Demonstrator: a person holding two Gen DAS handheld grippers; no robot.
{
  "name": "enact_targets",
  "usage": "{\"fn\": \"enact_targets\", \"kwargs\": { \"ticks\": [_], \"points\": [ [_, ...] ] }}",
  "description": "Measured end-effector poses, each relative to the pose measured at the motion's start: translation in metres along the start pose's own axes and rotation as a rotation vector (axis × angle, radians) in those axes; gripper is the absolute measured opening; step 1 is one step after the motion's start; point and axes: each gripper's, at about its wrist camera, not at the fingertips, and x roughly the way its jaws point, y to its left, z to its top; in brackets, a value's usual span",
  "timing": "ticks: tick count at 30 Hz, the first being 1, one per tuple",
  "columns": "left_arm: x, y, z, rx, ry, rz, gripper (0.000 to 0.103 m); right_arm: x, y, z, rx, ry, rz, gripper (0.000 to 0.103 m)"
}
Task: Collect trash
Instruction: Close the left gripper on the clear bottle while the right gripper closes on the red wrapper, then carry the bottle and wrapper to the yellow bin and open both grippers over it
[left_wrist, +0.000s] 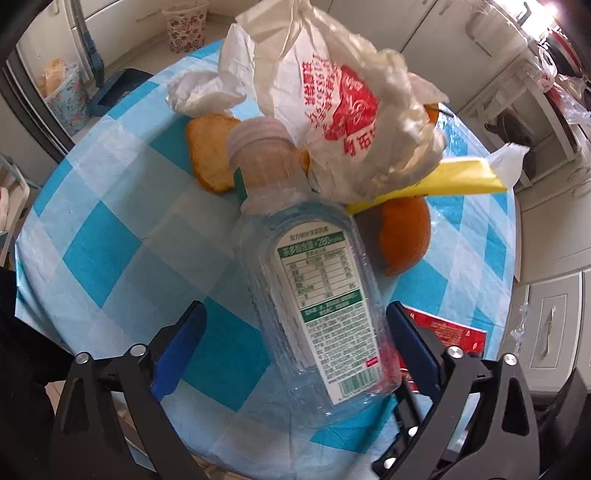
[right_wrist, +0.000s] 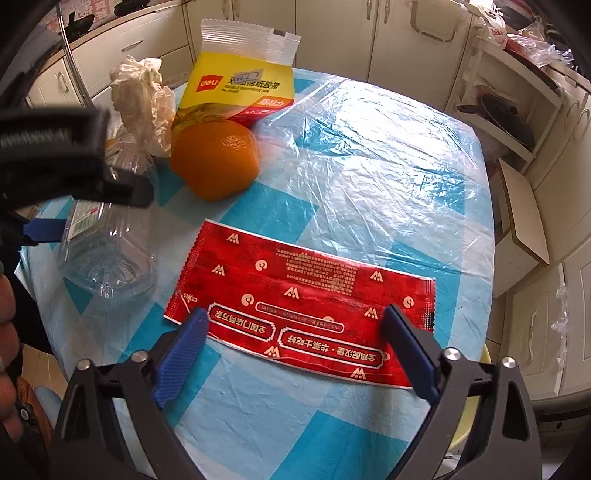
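Blue ribbed pads of the right tool (right_wrist: 295, 354) stand spread wide, one at each lower end of the flat red foil wrapper with white print (right_wrist: 299, 306), which lies on the round worktop under a blue-and-white checked cloth (right_wrist: 369, 177). Neither pad appears to press the wrapper; whether they touch it I cannot tell. The left tool (left_wrist: 295, 350) is likewise spread, its blue pads flanking the base of the clear empty plastic bottle with a green-and-white label (left_wrist: 314, 288), which lies on its side, cap end pointing away. A gap shows on the left of the bottle; on the right the pad sits very near its wall, contact uncertain.

Beyond the bottle's neck lie a pale orange peel piece (left_wrist: 207, 155), a crumpled white plastic bag with red print (left_wrist: 340, 110), a yellow tape packet with a white crimped end (left_wrist: 461, 177) and a darker orange peel or fruit (left_wrist: 406, 236). Crumpled white tissue (left_wrist: 199, 92) sits further back.

Judging from this, the step in hand is the approach for a first pickup, both tools lined up, nothing yet gripped. Next, the left tool would need to close squarely on the bottle's body. The thin wrapper lies flat, so the right tool would have to catch an edge or crumple it inward. No bin on the worktop is visible.
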Motion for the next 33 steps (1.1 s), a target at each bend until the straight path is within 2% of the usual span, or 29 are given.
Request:
{"fn": "enact_targets", "kwargs": {
  "ticks": [1, 3, 5, 7, 9, 11, 12, 14, 15, 17, 19, 22, 23, 27, 29, 30, 31, 33],
  "points": [
    [0.002, 0.002, -0.001, 0.010, 0.002, -0.006, 0.083, -0.001, -0.001, 0.000, -0.002, -0.004, 0.001, 0.078],
    [0.004, 0.005, -0.003, 0.044, 0.011, -0.011, 0.064, -0.003, -0.002, 0.001, -0.002, -0.013, 0.004, 0.066],
    [0.000, 0.008, -0.006, 0.094, -0.004, 0.011, 0.060, -0.004, -0.005, 0.002, 0.000, -0.018, 0.004, 0.053],
    [-0.003, 0.016, -0.007, 0.139, -0.011, 0.027, 0.052, -0.005, -0.009, 0.004, 0.009, -0.020, 0.005, 0.026],
    [-0.007, 0.025, -0.009, 0.170, -0.010, 0.036, 0.052, -0.005, -0.014, 0.004, 0.021, -0.009, 0.021, 0.014],
    [-0.012, 0.038, -0.011, 0.198, -0.012, 0.051, 0.052, -0.008, -0.020, 0.006, 0.043, -0.004, 0.046, 0.014],
    [-0.014, 0.043, -0.011, 0.207, -0.012, 0.055, 0.052, -0.011, -0.024, 0.006, 0.058, -0.011, 0.058, 0.017],
    [-0.018, 0.053, -0.012, 0.230, -0.007, 0.055, 0.052, -0.019, -0.029, 0.007, 0.089, -0.041, 0.069, 0.064],
    [-0.019, 0.056, -0.012, 0.248, -0.001, 0.054, 0.052, -0.024, -0.030, 0.008, 0.108, -0.066, 0.052, 0.096],
    [-0.020, 0.058, -0.012, 0.260, -0.001, 0.058, 0.053, -0.026, -0.029, 0.010, 0.116, -0.088, 0.060, 0.097],
    [-0.020, 0.058, -0.012, 0.272, -0.006, 0.066, 0.053, -0.017, -0.024, 0.011, 0.113, -0.060, 0.070, 0.097],
    [-0.018, 0.057, -0.014, 0.285, -0.006, 0.070, 0.054, 0.007, -0.004, 0.008, 0.054, 0.025, 0.018, 0.098],
    [-0.017, 0.058, -0.015, 0.290, -0.008, 0.071, 0.054, 0.010, 0.006, 0.006, 0.008, 0.006, -0.028, 0.097],
    [-0.018, 0.058, -0.020, 0.303, -0.015, 0.074, 0.054, 0.011, 0.021, 0.006, -0.030, -0.024, 0.019, 0.097],
    [-0.018, 0.058, -0.021, 0.306, -0.017, 0.071, 0.054, 0.009, 0.022, 0.007, -0.033, -0.035, 0.029, 0.089],
    [-0.018, 0.057, -0.021, 0.307, -0.018, 0.071, 0.054, 0.006, 0.020, 0.008, -0.029, -0.045, 0.031, 0.074],
    [-0.018, 0.056, -0.021, 0.309, -0.021, 0.073, 0.054, 0.002, 0.017, 0.009, -0.017, -0.054, 0.026, 0.048],
    [-0.019, 0.054, -0.024, 0.313, -0.024, 0.076, 0.053, 0.001, 0.005, 0.013, 0.029, -0.056, 0.037, 0.018]
  ]
}}
